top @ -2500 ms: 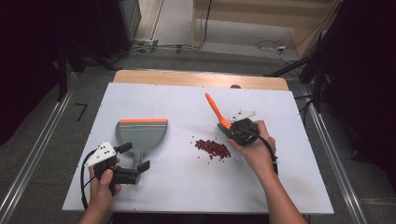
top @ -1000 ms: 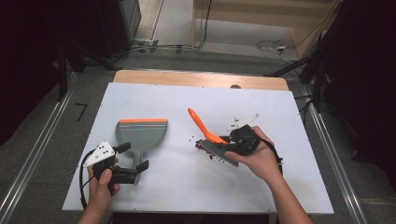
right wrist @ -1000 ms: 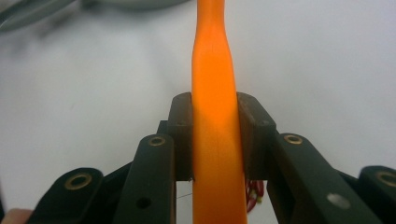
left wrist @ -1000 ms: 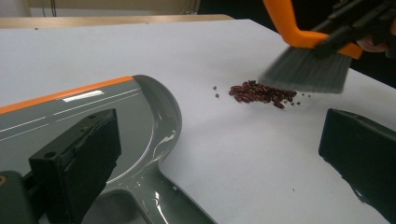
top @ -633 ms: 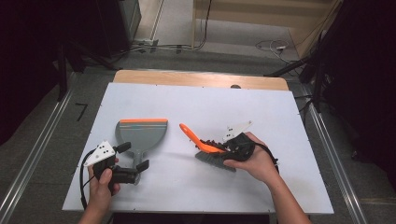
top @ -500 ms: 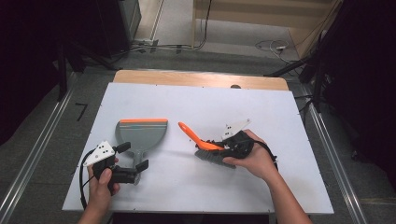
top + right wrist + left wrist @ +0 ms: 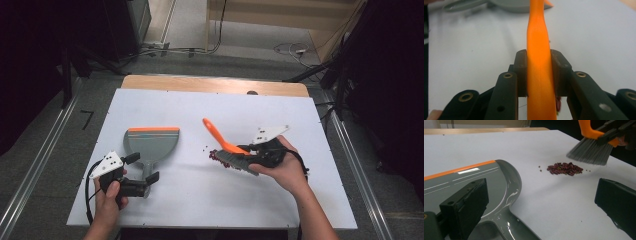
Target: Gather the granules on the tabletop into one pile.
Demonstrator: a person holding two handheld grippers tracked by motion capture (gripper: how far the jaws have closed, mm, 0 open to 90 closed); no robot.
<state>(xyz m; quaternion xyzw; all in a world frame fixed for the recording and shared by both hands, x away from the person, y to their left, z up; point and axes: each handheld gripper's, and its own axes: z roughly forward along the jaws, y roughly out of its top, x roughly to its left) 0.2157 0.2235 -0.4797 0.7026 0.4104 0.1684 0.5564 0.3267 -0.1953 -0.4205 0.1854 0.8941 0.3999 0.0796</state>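
The right gripper (image 7: 252, 156), its fingers clamped on the orange-handled brush (image 7: 227, 150), has swept the red beans (image 7: 565, 168) leftward across the surface toward the dustpan (image 7: 150, 145), beside whose handle the left gripper (image 7: 142, 177) waits, fingers spread.

We cannot read any text, brand or number here. The dustpan (image 7: 474, 182) carries a small white label (image 7: 469, 171) on its orange edge, in the left part of the left gripper view, but we can make out no letters on it.
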